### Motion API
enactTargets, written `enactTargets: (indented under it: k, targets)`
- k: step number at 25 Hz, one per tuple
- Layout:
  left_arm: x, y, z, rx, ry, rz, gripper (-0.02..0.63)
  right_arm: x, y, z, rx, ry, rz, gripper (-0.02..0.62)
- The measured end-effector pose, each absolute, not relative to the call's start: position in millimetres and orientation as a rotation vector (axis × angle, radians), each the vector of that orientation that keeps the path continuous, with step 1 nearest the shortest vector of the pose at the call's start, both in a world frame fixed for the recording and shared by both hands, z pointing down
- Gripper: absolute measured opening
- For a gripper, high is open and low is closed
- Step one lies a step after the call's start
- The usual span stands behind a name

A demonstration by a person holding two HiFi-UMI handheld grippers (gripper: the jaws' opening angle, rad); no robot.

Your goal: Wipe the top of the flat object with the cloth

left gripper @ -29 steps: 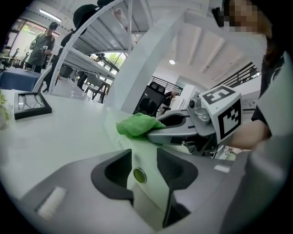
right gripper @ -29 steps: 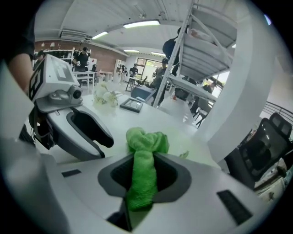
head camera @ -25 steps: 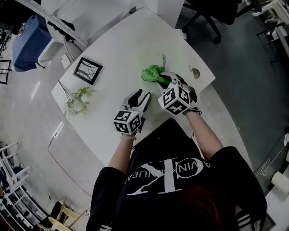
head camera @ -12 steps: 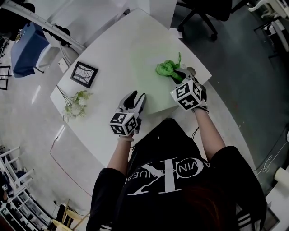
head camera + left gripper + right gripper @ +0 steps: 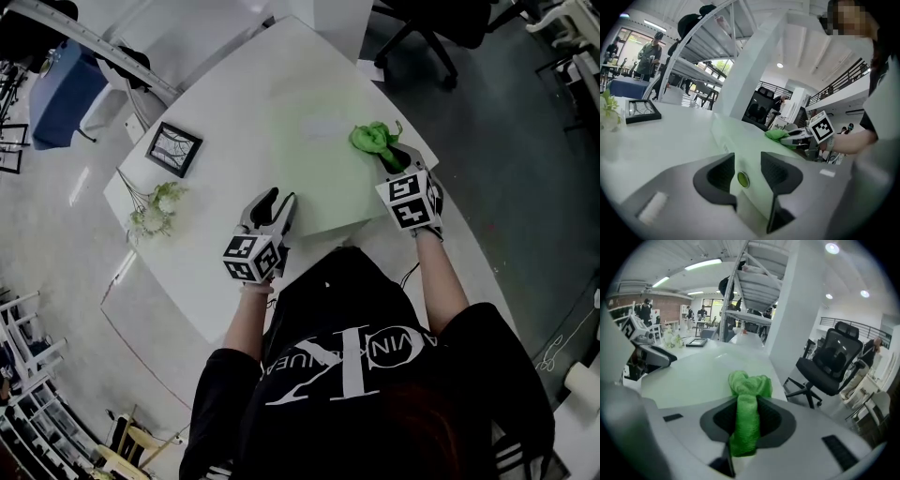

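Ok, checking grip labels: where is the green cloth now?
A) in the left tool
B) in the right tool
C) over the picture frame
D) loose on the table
B: the green cloth is clamped between the jaws of the right tool, as the right gripper view shows.

Bright green cloth (image 5: 372, 137) on a pale green flat board (image 5: 319, 183); white table (image 5: 211, 98). Black picture frame (image 5: 174, 148) far left. Left gripper (image 5: 278, 199) and right gripper (image 5: 392, 155): grey-black, cubes with black-and-white square markers.

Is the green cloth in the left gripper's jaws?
No, the right gripper view shows the green cloth pinched between the jaws of the right gripper, while the jaws of the left gripper hold no cloth.
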State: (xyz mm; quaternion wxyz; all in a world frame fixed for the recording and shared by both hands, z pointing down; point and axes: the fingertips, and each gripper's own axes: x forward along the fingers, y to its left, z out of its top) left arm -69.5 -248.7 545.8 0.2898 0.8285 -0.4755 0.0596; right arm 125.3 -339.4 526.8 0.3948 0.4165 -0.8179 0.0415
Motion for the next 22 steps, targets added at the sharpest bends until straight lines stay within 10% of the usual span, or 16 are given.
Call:
enactTargets:
  k: [22]
  targets:
    - [-65.1,-200.1,544.4,2.247,-1.065,0.118,0.284,4.5,-239.9,505.5,0.826,-2.298,0.057,0.078]
